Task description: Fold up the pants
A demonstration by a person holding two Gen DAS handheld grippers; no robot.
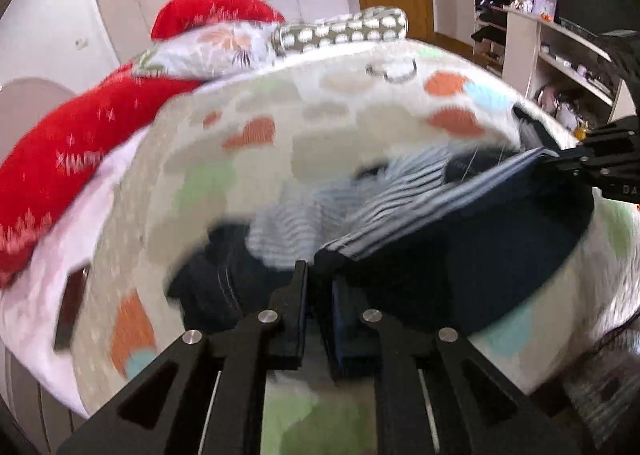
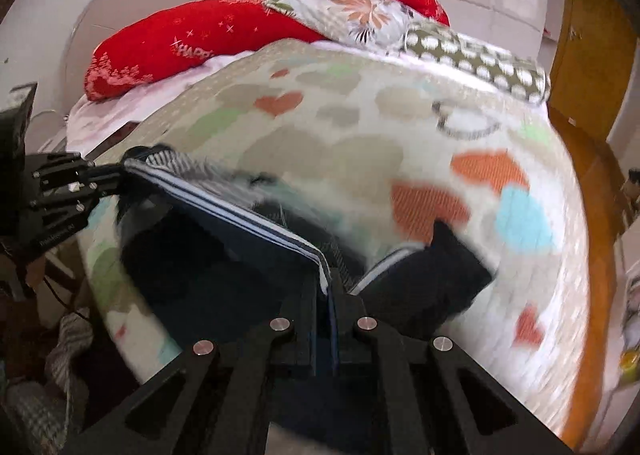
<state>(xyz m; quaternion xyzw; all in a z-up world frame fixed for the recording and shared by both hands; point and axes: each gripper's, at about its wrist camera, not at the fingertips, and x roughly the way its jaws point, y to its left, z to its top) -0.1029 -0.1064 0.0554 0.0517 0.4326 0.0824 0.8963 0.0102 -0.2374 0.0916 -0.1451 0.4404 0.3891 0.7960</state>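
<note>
Left tongs (image 1: 318,275) clenched on the striped hem of the pants (image 1: 460,255), right tongs (image 2: 326,283) pinching the same hem further along, and the edge runs taut between the two. In the right view you can see the left tongs off at the side, gripping the far end of that edge; in the left view the right tongs (image 1: 560,159) mirror it. That's why the grip sits at both ends: it keeps the hem straight so the cloth hangs as one even panel, not a bunch. The pants are lifted at this edge, the dark body drooping down onto the bed (image 2: 400,127) with its heart-print blanket, a striped lining showing in the slack middle. Everything's smeared with motion, so I judge a fold is mid-swing. Red pillows (image 2: 180,47) sit well apart at the head, out of the way
</note>
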